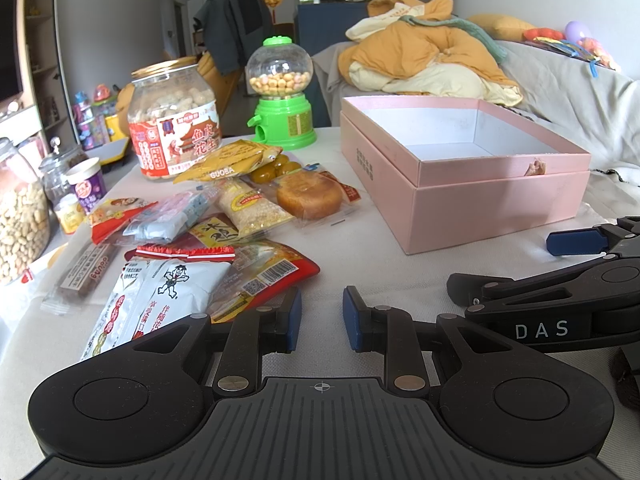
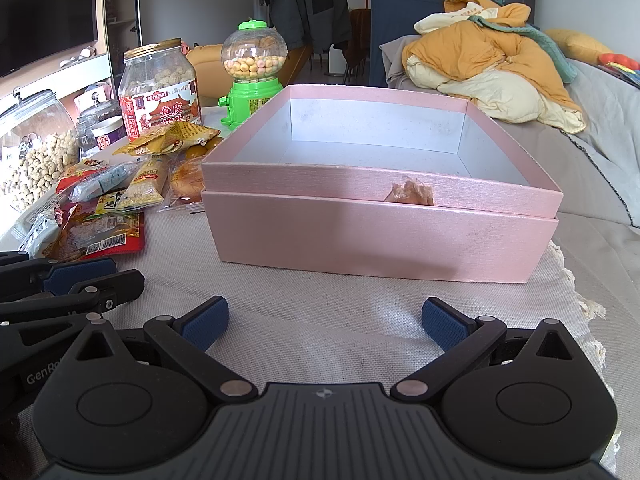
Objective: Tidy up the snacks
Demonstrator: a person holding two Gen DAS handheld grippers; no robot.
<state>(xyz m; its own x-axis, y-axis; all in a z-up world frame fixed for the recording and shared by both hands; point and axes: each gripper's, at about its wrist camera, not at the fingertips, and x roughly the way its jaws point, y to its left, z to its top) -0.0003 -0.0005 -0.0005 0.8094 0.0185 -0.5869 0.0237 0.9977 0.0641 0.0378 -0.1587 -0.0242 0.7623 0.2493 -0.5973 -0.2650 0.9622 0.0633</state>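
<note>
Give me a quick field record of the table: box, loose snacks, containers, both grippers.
box: pink box, open, nothing visible inside, sitting nested on its lid
loose snacks: pile of wrapped packets left of the box, none in it yet
nearest packet: white bag, by the left gripper's left finger
containers: peanut jar and green candy dispenser upright behind the pile
left gripper: jaws narrow, nothing between them
right gripper: jaws wide, nothing held, facing the box front
surface: cloth-covered table

Daylit room, grey sofa [image 2: 600, 128] with heaped bedding [image 2: 492, 64], white walls [image 1: 112, 20]
</note>
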